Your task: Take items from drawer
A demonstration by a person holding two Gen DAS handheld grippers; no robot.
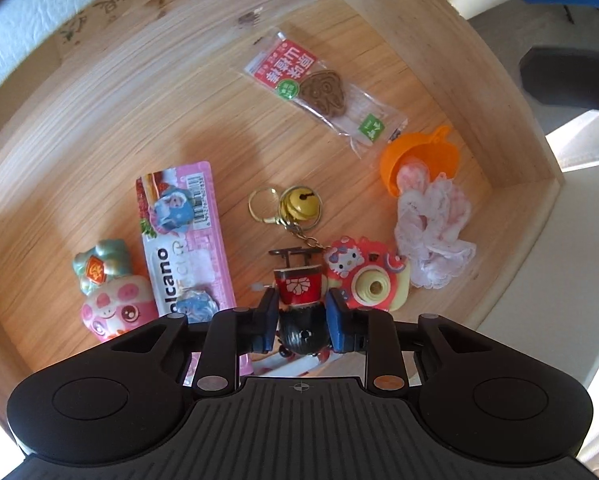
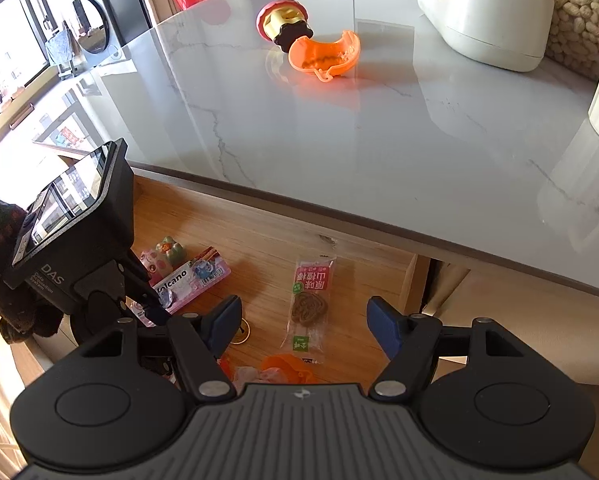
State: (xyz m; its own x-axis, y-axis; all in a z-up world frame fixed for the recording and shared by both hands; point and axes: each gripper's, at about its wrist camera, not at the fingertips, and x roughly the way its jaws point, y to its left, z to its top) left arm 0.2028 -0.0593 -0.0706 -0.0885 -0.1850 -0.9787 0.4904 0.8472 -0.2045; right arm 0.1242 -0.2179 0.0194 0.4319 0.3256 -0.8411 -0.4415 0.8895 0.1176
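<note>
The wooden drawer (image 1: 379,4) is pulled out and holds several small items. My left gripper (image 1: 301,316) points almost straight down into it, and its blue pads are shut on the black head of a small doll (image 1: 299,286) with a red body. Close around the doll lie a pink camera toy (image 1: 367,276), a gold bell keychain (image 1: 299,204) and a pink Volcano packet (image 1: 187,232). My right gripper (image 2: 303,324) hangs open above the drawer with nothing between its fingers; a red snack packet (image 2: 309,304) lies below it.
An orange cup (image 1: 419,156) with lacy cloth (image 1: 431,224), a pig figure (image 1: 115,308) and a green figure (image 1: 99,264) also lie in the drawer. The marble tabletop (image 2: 339,140) overhangs it, carrying an orange shell (image 2: 325,56), a red-yellow toy (image 2: 283,20) and a white container (image 2: 483,20).
</note>
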